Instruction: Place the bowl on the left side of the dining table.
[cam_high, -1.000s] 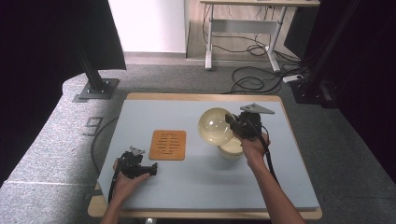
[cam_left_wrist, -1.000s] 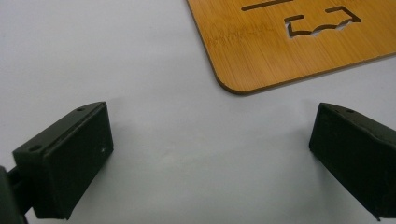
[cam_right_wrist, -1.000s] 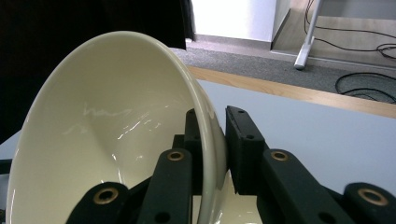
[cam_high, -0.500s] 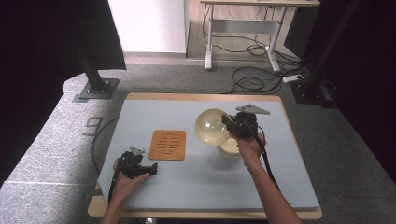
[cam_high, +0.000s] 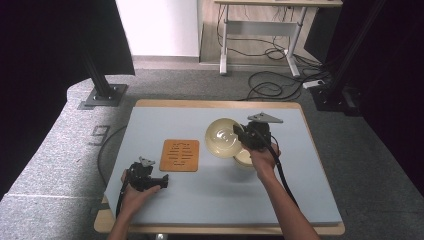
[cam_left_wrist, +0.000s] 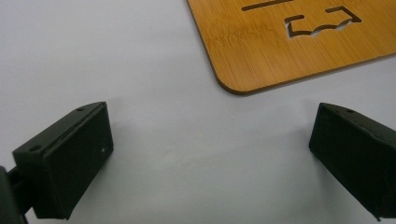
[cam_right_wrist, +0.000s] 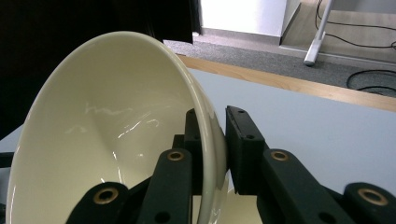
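Observation:
My right gripper (cam_high: 243, 137) is shut on the rim of a cream bowl (cam_high: 223, 138), which hangs tipped on its side above the table with its hollow facing left. In the right gripper view the jaws (cam_right_wrist: 219, 140) pinch the bowl (cam_right_wrist: 107, 135) wall, one pad inside and one outside. A second cream bowl (cam_high: 244, 160) rests on the blue-grey table (cam_high: 300, 180) just under the right hand. A slotted wooden board (cam_high: 180, 155) lies left of centre. My left gripper (cam_high: 165, 181) rests near the front left, open and holding nothing; its jaws (cam_left_wrist: 210, 158) point at the board's corner (cam_left_wrist: 289, 42).
The table has a wooden rim (cam_high: 215, 103). Behind it on the carpet are a desk frame (cam_high: 260, 35), loose cables (cam_high: 272, 85) and a black stand base (cam_high: 102, 95). Bare table surface lies along the front and the right side.
The right gripper and its bowl have shifted slightly to the left. The left gripper has stayed where it was.

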